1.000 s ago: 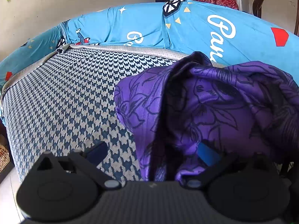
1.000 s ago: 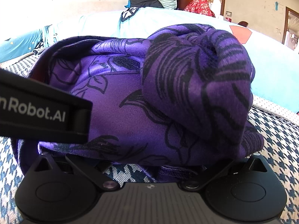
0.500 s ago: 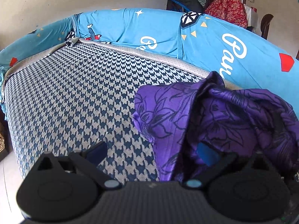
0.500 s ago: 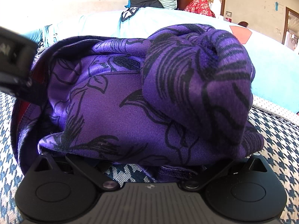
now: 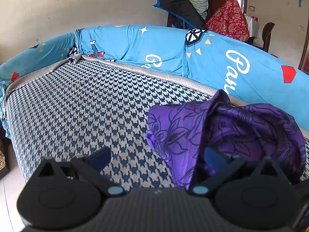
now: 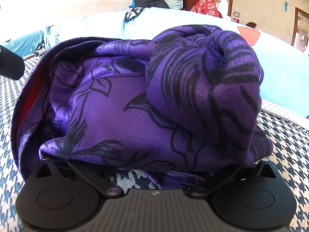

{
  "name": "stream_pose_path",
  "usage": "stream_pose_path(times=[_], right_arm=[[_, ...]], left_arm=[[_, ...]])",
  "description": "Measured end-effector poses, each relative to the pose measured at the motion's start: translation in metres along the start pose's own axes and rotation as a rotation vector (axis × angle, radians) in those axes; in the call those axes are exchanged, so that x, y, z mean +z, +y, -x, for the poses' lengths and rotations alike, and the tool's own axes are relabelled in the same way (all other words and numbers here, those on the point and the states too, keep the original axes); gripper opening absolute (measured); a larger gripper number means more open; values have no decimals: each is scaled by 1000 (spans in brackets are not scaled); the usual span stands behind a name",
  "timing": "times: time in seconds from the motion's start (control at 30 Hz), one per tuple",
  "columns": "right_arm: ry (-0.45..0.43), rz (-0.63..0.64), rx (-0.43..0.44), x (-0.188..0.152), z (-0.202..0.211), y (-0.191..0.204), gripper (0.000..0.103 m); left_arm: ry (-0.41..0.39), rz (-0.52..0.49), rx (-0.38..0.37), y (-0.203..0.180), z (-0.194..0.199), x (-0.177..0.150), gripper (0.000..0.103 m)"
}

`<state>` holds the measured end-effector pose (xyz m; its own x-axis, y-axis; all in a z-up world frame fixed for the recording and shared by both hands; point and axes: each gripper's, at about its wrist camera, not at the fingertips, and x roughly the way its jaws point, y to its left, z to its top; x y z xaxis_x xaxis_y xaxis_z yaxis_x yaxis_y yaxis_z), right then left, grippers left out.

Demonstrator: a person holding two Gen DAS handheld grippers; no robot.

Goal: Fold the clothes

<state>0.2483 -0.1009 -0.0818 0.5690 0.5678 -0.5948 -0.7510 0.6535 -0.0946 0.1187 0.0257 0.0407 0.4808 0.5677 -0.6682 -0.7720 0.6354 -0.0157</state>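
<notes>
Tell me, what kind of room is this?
Probably a room in someone's home: a houndstooth cushion edged with blue printed bolsters, a crumpled purple floral garment waiting to be folded, and a clothes pile on furniture behind.

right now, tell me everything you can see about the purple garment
The purple garment is a soft knit, purple with black line-drawn flowers and leaves, and a red inner side shows at one stitched edge. It lies unfolded in a crumpled heap with one rolled bulge on top, resting on the houndstooth cushion near the blue cover. Its folds drape over the right tool; the left tool stands open beside it.
</notes>
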Motion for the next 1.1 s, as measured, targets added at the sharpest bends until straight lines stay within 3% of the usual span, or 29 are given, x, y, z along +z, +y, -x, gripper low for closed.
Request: stream_pose_path(times=[0.53,0.6,0.7,1.1], right_arm=[[0,-1,0,-4,0,-13,103],[0,-1,0,0,-4,15,103],[0,0,0,1,-2,18,103],[-2,0,-1,0,-2,19,103]], left_arm=[[19,79,13,27,-5,3,103],[17,86,11,26,-4,4,103],[17,94,1,23,-4,6,103],[47,57,5,10,-16,12,103]])
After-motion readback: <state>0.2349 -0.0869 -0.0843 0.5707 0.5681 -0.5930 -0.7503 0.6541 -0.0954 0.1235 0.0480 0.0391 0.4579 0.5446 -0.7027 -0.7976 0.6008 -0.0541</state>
